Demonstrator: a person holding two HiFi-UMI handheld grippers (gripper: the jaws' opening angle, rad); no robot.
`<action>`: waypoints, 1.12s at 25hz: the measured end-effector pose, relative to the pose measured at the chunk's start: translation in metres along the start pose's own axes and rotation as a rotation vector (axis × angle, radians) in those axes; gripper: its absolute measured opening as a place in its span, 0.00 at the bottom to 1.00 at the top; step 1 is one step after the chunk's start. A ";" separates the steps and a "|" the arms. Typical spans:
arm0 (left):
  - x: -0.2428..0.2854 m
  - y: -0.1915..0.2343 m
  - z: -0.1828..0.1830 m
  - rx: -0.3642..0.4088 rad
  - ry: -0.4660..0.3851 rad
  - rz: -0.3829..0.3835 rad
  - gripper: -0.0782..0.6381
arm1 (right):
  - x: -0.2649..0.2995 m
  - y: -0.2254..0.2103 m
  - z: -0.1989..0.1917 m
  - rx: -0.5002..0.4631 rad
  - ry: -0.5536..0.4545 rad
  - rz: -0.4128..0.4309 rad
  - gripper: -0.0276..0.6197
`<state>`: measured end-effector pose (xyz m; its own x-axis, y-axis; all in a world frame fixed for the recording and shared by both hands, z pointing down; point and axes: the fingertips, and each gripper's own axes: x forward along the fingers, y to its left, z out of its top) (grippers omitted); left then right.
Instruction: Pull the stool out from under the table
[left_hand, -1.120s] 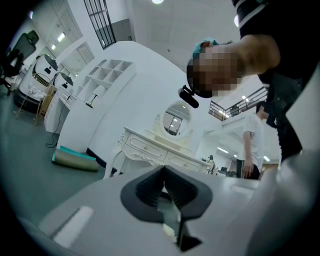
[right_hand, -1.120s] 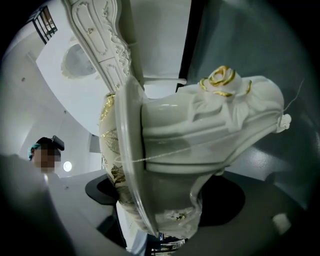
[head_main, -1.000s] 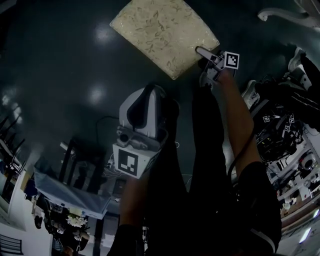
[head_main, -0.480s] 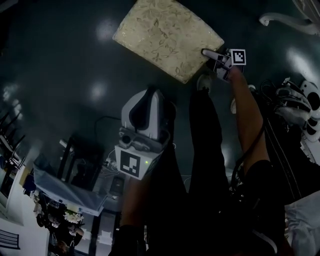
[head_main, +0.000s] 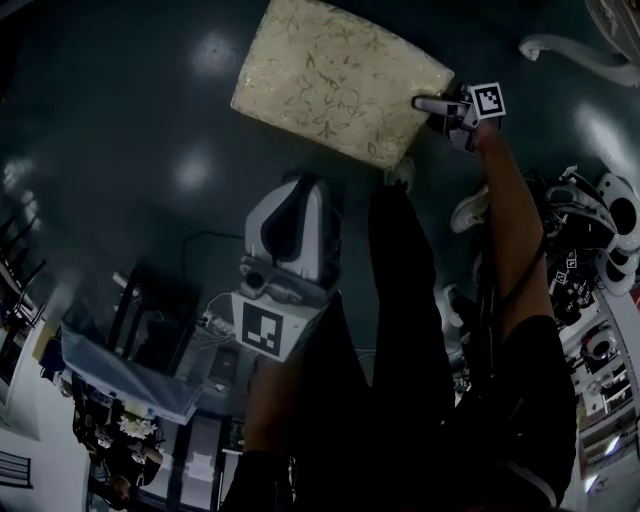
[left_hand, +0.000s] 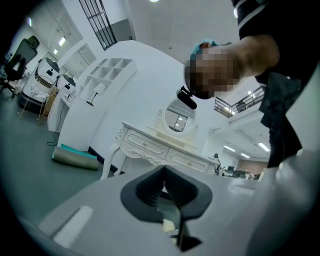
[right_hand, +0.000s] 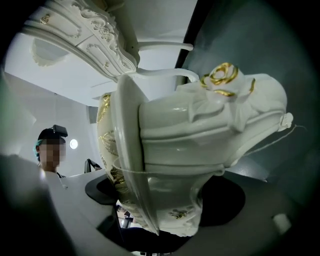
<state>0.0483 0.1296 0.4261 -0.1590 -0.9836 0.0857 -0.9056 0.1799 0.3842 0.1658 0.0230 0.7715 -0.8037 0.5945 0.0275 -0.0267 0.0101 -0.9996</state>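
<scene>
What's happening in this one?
A person holds the right tongs clamped on a corner of the cream-cushioned stool, gripping its white carved frame. The stool stands on the dark floor. The left tongs are shut and empty, held near the body, touching nothing.

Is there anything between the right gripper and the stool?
Nothing visible stands between them: the right gripper is already closed on the white frame at a corner of the stool.
</scene>
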 end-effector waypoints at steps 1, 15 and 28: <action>0.003 0.000 0.000 0.000 0.000 0.003 0.12 | -0.001 0.000 0.002 0.001 0.020 0.001 0.76; 0.022 -0.002 0.001 0.000 0.007 -0.011 0.12 | -0.006 0.005 0.016 -0.009 0.052 0.005 0.80; 0.006 0.005 0.010 0.002 -0.006 -0.018 0.12 | -0.007 0.006 0.021 -0.027 -0.054 -0.059 0.85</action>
<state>0.0386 0.1248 0.4198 -0.1454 -0.9867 0.0729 -0.9090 0.1623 0.3840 0.1583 0.0021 0.7655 -0.8320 0.5481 0.0860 -0.0594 0.0661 -0.9960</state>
